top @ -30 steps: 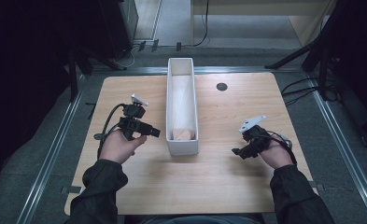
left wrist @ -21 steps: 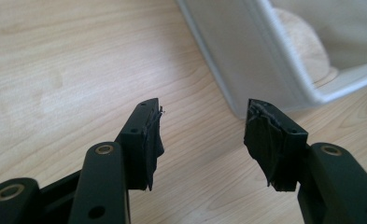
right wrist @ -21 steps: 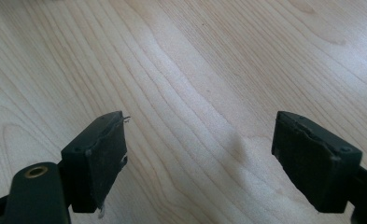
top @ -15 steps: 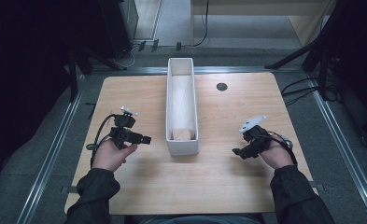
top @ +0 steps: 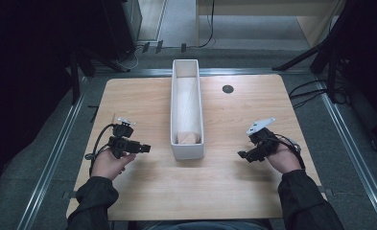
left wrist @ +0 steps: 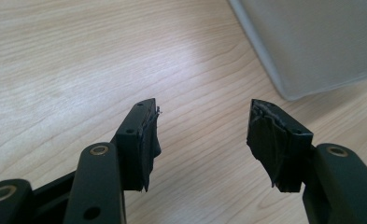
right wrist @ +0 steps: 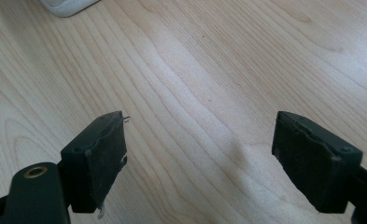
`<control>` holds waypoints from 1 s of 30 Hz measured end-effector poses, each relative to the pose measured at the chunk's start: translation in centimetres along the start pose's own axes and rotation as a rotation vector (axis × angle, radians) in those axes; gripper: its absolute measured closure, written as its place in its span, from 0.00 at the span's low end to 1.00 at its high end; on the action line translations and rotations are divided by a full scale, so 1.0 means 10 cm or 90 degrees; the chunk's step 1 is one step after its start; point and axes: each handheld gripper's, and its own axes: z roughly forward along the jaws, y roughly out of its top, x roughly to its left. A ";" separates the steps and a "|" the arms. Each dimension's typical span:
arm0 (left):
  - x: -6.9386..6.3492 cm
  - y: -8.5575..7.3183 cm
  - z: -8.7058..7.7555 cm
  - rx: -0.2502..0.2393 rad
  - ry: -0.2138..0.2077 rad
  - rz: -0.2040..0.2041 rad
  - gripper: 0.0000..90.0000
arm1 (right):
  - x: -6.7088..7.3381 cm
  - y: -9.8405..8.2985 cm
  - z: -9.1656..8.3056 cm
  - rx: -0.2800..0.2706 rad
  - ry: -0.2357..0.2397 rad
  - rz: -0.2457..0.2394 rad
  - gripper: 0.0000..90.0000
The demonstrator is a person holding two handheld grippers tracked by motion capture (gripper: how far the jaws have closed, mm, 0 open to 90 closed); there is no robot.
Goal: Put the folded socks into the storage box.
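Observation:
A long white box (top: 187, 148) stands lengthwise in the middle of the wooden table (top: 143, 100). A pale pinkish roll (top: 187, 112) lies inside it. My left gripper (top: 147, 149) is low over the table to the left of the box's near end, pointing at it, open with nothing between its fingers. In the left gripper view that gripper (left wrist: 203, 112) faces bare wood, with a corner of the box (left wrist: 312, 42) at the upper right. My right gripper (top: 241, 155) rests to the right of the box, open and holding nothing. In the right gripper view, this gripper (right wrist: 200, 123) has a box corner (right wrist: 64, 5) at the top left.
A small black round grommet (top: 228, 88) sits in the tabletop at the far right of the box. Metal rails (top: 56, 153) run along the floor on both sides of the table. Cables lie on the floor at the right (top: 311, 91).
My left hand has come down and back toward the near-left of the table, away from the box's side. The right hand has kept still.

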 end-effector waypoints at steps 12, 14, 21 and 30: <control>0.11 -0.09 0.09 0.003 0.013 0.018 0.45 | 0.02 0.01 0.02 0.005 0.003 -0.009 0.20; 0.11 -0.09 0.10 0.007 0.013 0.015 0.45 | 0.02 0.01 0.02 0.007 0.004 -0.008 0.20; 0.11 -0.09 0.12 0.010 0.008 0.018 0.44 | 0.03 0.01 0.02 0.009 0.004 -0.011 0.20; 0.09 -0.10 0.14 0.013 0.004 0.024 0.43 | 0.03 0.01 0.03 0.013 0.004 -0.014 0.20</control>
